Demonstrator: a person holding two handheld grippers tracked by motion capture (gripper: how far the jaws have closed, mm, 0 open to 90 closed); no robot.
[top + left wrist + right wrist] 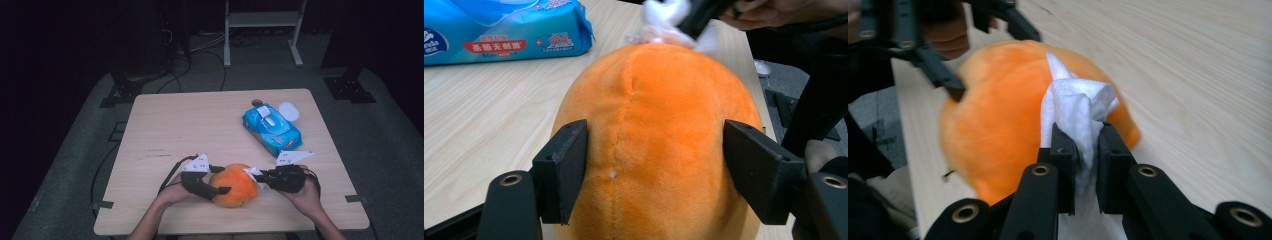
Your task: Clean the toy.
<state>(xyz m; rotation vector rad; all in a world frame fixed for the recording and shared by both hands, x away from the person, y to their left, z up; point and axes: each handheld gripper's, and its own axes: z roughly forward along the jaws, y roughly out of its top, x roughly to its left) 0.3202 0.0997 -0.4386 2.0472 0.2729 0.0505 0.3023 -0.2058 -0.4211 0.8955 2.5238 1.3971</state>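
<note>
Holding the orange plush toy at the worktop's near edge, our left gripper had its jaws clamped on its sides. Our right gripper pinched a white wipe against the toy's right side.

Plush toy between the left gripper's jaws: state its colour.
Orange; the plush toy shows best in the left gripper view.

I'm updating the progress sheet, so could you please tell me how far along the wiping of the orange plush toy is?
Done: a white wipe is out of the blue wipe pack and pinched in the right claw. In hand: the left claw clamps the orange plush toy on the table while the wipe presses on its far side. Left: the near seam side has not been reached, and a white speck sits there.
</note>
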